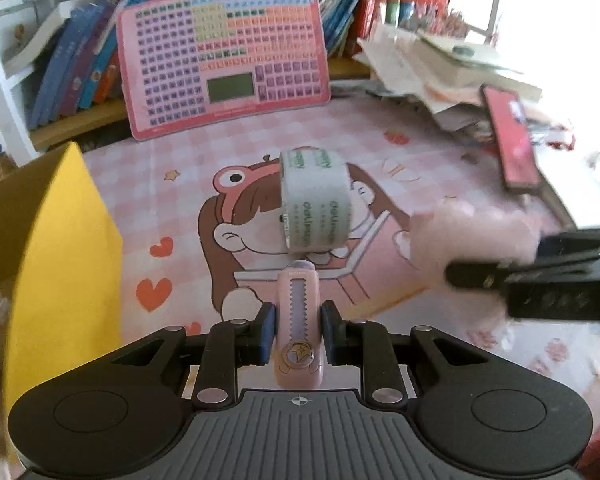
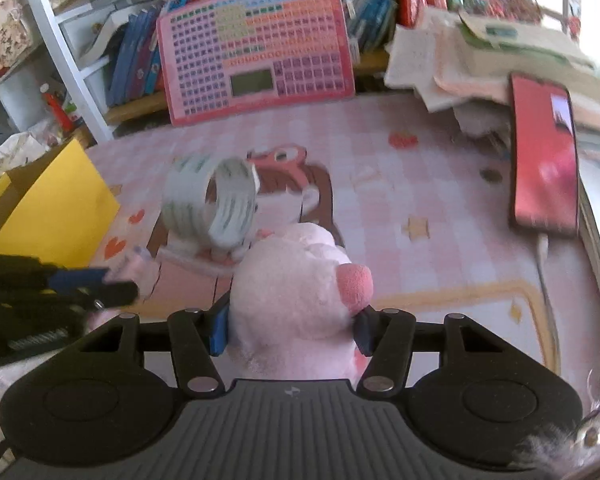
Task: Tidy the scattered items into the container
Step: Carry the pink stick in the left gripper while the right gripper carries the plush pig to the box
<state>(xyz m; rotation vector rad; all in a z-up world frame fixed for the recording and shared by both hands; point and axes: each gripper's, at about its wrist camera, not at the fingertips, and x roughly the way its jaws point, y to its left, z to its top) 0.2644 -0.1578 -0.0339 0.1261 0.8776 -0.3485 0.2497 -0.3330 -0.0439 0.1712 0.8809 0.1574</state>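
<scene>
The left gripper is clamping a pink utility knife; the right gripper is squeezing a plush toy. A tape roll (upright) is waiting on the counter beside the yellow box.

Open mat lies ahead, bounded by the tape roll standing mid-table, the yellow box at left, the pink keyboard toy behind, and the phone and paper stack at right.
</scene>
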